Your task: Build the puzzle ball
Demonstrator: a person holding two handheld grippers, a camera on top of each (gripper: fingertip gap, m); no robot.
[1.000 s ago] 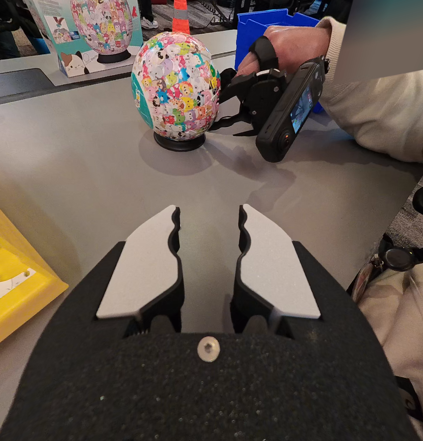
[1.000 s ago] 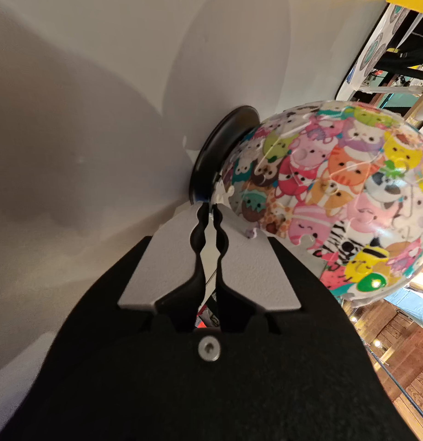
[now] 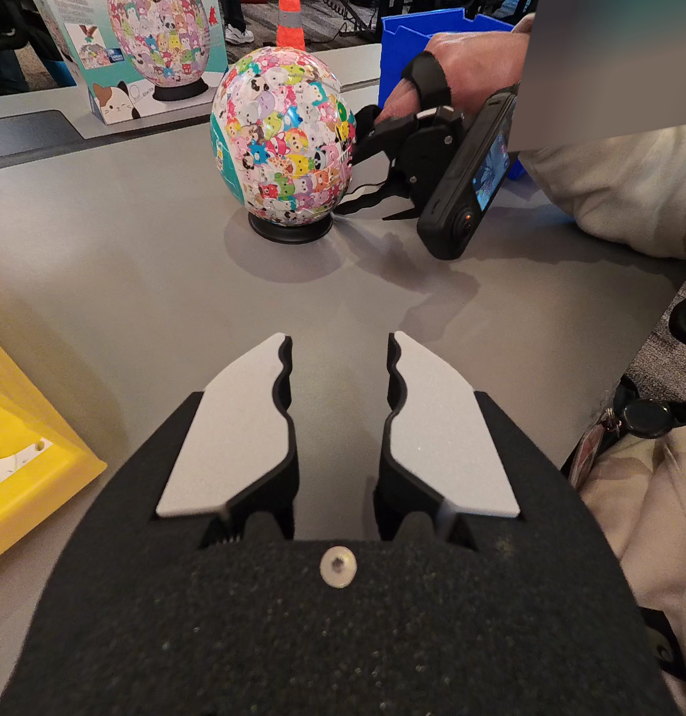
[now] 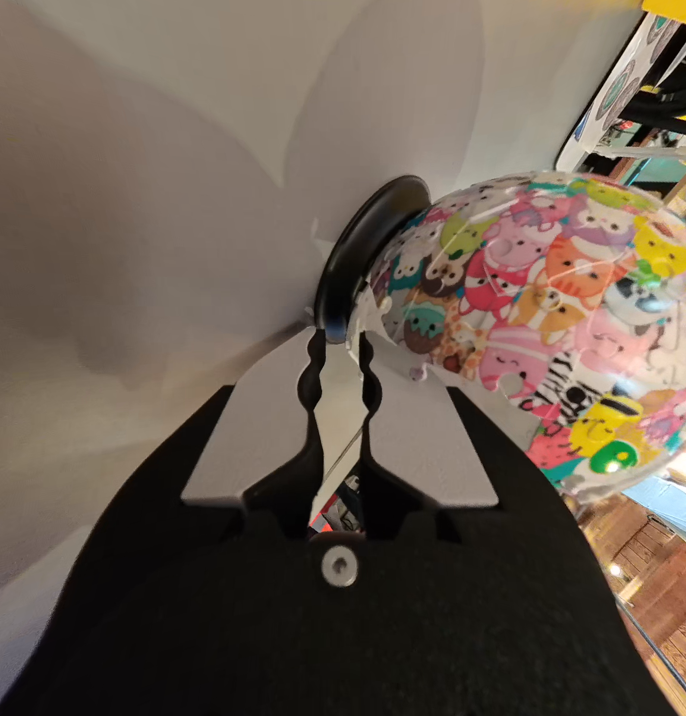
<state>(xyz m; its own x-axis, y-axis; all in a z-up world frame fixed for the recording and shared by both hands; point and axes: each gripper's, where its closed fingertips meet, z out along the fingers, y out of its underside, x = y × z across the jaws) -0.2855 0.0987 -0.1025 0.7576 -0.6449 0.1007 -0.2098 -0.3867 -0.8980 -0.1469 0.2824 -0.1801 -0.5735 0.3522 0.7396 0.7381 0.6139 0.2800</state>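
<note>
The right hand-held gripper [image 4: 339, 337] is narrowly parted at the puzzle ball's [image 4: 546, 329] base; the left hand-held gripper [image 3: 338, 341] is held wide, empty.

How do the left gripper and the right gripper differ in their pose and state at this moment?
The left gripper has its jaws wide apart over bare table, far from the puzzle ball; the right gripper has its jaws only narrowly apart at the ball's lower edge, beside the black stand. The left is level; the right is rolled sideways. Both hold nothing.

Bright, seemingly overhead light casts soft shadows on the table [image 3: 120, 271]; edges bow wide-angle, and the right wrist view is slightly motion-blurred.
</note>
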